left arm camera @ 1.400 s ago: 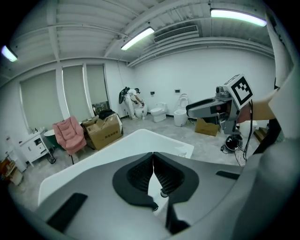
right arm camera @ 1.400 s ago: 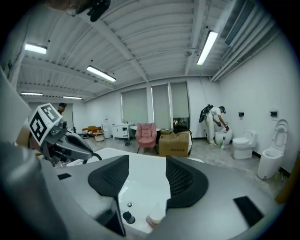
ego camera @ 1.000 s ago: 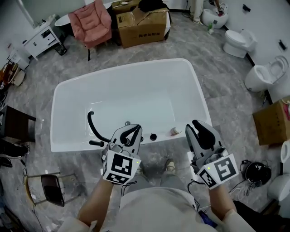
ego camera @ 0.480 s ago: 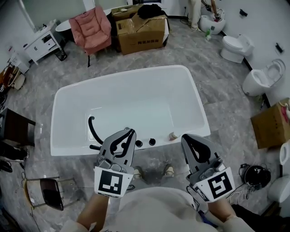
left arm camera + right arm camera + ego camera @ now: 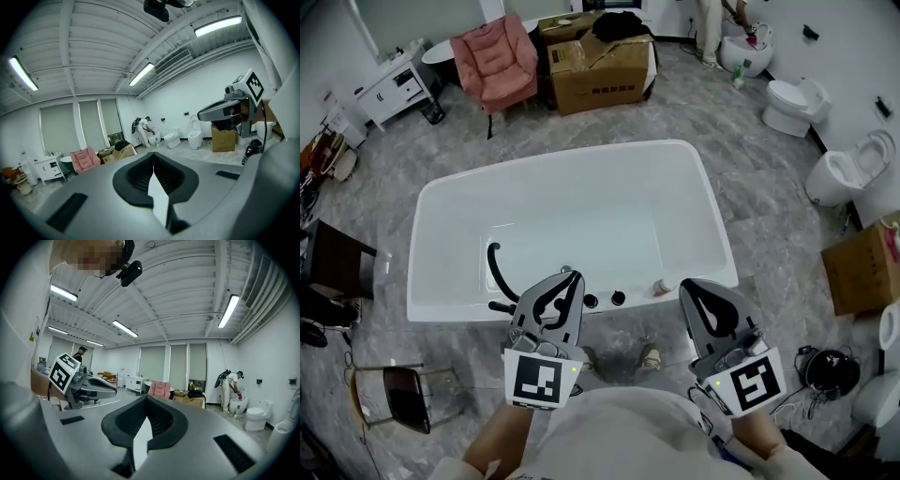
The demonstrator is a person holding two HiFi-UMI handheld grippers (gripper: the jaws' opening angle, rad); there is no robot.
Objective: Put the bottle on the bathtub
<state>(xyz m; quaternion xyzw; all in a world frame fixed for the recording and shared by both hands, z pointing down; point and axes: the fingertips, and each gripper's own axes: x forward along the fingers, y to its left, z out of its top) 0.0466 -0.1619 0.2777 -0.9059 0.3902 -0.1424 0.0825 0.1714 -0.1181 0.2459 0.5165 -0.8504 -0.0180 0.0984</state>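
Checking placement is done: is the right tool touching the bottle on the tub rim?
Apart. Head view shows a gap between the bottle and right tool; right gripper view shows its jaws shut on nothing.

The grey marbled floor (image 5: 750, 187) carried a white bathtub (image 5: 714, 230) straight ahead of both grippers; on the tub's near rim a small pale bottle (image 5: 661, 286) stood just left of the right gripper (image 5: 687, 285); two black knobs (image 5: 618, 298) sat on the same rim between that bottle and the left gripper (image 5: 572, 275); a black hose (image 5: 494, 267) curved over the rim left of the left gripper; far beyond the tub a pink armchair (image 5: 492, 52) and cardboard boxes (image 5: 600, 61) stood on the floor; toilets (image 5: 792, 103) stood well off to the right of the right gripper; a dark-seated chair (image 5: 403, 389) stood left of the left gripper.
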